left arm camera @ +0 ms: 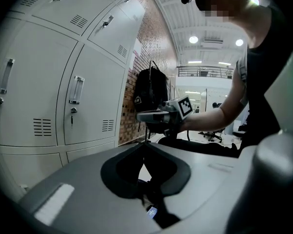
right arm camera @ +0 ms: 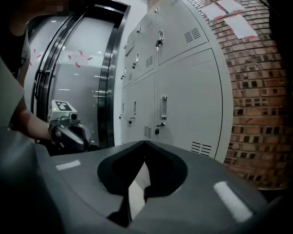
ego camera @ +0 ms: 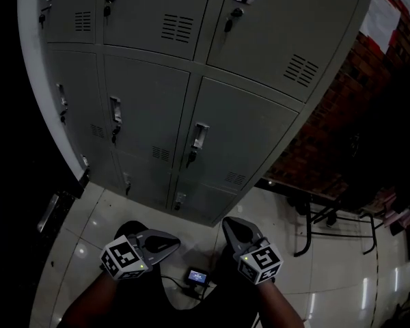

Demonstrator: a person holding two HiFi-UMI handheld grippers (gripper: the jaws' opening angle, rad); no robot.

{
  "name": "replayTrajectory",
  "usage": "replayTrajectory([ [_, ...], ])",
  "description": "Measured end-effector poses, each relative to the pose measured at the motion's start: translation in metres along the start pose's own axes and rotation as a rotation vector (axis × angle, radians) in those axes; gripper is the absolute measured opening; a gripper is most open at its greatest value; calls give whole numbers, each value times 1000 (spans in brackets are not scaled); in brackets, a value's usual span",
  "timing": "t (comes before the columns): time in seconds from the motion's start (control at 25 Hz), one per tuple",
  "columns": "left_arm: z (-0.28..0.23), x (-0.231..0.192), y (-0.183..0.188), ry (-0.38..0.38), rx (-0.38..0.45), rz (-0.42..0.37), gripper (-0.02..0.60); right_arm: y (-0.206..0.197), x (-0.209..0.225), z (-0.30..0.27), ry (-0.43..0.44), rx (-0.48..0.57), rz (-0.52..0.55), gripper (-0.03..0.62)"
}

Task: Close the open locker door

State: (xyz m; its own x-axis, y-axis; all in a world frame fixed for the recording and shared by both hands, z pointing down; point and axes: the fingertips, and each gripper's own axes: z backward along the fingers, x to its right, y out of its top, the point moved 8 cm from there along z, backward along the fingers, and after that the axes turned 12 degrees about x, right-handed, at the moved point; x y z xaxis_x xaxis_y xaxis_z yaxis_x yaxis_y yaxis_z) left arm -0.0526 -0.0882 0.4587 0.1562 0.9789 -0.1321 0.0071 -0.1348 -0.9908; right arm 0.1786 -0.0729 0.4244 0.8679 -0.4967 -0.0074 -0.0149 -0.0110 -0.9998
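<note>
Head view: a grey locker bank (ego camera: 191, 115) fills the frame ahead of and above both tools. Every door in sight lies flush and none is visibly ajar, so the open door named in the task cannot be picked out. Doors and handles run upright. The nearest handle (ego camera: 199, 137) sits up and forward of the right tool (ego camera: 227, 225), which appears slightly closer to the lockers than the left tool (ego camera: 176, 242). Both tools are held low over the tiled floor (ego camera: 328, 279), well short of the lockers and angled inward toward each other, jaws pressed together and gripping nothing.
</note>
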Motion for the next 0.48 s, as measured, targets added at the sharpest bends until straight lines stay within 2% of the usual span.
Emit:
replayTrajectory([
  [0.28,-5,2,-1,2,-19,-6,12,-14,-17,45,88,-42,41,3],
  [0.48,-9,3,-2,7,-27,-9,12,-28,-14,62,73,-38,14,2],
])
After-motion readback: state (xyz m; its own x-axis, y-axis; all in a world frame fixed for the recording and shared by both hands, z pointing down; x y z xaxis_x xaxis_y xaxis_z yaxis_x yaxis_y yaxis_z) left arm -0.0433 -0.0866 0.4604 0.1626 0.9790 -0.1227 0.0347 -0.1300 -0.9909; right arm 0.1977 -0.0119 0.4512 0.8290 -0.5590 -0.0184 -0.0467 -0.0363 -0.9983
